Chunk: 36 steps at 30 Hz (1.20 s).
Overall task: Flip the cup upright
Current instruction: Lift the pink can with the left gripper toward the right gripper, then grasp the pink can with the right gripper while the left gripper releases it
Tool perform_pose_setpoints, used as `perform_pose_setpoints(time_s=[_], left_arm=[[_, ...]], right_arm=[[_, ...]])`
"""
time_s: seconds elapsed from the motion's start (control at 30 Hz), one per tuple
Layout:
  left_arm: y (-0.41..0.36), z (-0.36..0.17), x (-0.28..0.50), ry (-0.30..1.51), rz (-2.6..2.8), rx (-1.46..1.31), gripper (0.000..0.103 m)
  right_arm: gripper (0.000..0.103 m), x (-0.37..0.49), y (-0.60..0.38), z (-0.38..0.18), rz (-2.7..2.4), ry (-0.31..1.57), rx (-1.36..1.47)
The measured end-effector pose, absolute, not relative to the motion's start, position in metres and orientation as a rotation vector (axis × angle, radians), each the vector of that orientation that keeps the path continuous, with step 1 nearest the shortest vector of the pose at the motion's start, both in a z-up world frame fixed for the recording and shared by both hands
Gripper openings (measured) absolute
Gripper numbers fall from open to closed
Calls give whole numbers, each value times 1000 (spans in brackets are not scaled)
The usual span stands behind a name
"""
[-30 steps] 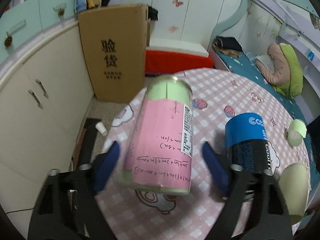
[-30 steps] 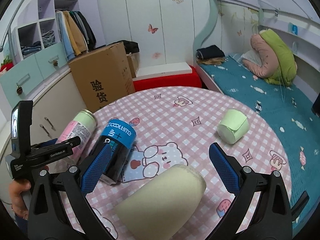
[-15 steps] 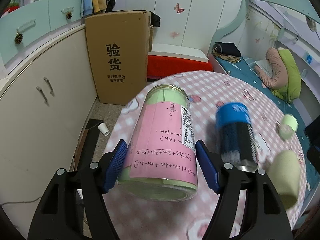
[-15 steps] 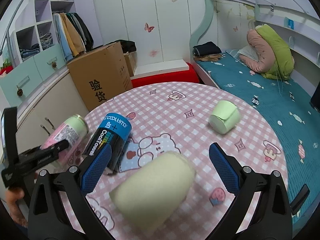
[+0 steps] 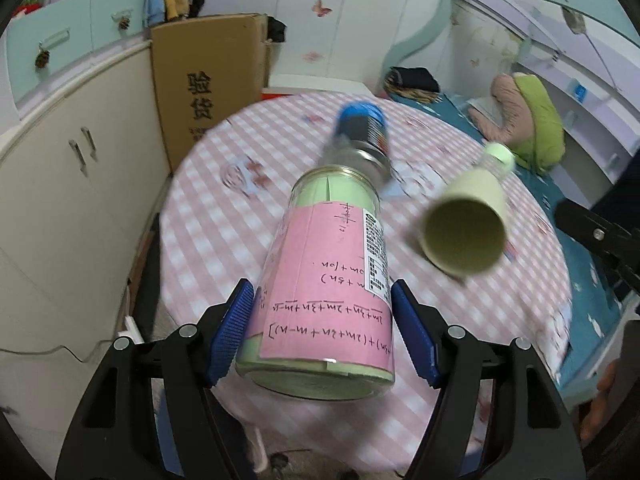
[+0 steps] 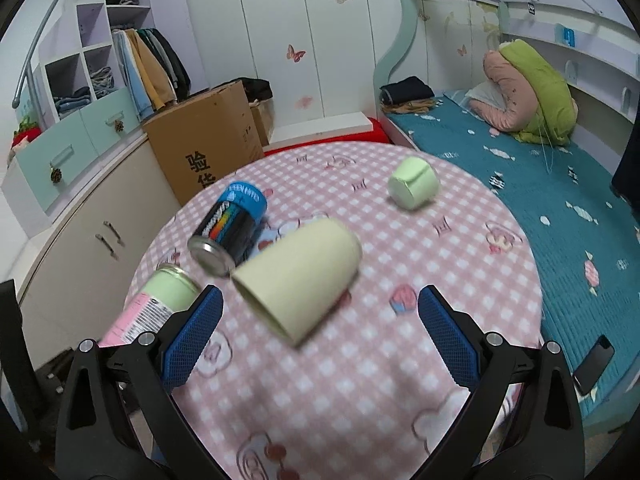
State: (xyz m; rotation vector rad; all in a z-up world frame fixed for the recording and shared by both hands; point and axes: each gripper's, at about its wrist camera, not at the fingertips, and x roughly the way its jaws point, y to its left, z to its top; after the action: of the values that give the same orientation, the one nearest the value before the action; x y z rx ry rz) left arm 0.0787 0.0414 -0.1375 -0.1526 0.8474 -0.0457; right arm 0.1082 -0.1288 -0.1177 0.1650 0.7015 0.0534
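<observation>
Since a second ago, the left claw has closed its blue pads onto the pink can and lifted it off the counter, tipping it forward; the blue can and the cup now appear farther off in both views. The right claw has drawn back and risen, gaping wide and holding nothing, with the cup lying between and beyond its pads.

As for the task, nothing seems done yet. The cup lies on its side near the middle of the round, pink-checked counter, just beside the blue can, mouth facing the left camera. Grasping it, turning it and setting it on its base all remain, by my judgement.

The cup is pale yellow-green, plain, tapered, wider at the open mouth than at the base, and looks empty inside. A smaller green cup lies on its side farther back, well apart.
</observation>
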Motion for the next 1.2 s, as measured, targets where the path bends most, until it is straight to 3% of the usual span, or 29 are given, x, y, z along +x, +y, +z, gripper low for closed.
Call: perform_pose_setpoints(time_s=[0.83,0.97,1.2], left_arm=[[-10,-153,95,874,-132,-162,68],[1,-150,86,872,-157,-189,85],[33,-133,70,840,-160,-205,87]], right_arm=[[98,121,-140,-138,65,778,217],[98,131,-122,-140,102,820,223],[98,153,-82,-152,170,949,267]])
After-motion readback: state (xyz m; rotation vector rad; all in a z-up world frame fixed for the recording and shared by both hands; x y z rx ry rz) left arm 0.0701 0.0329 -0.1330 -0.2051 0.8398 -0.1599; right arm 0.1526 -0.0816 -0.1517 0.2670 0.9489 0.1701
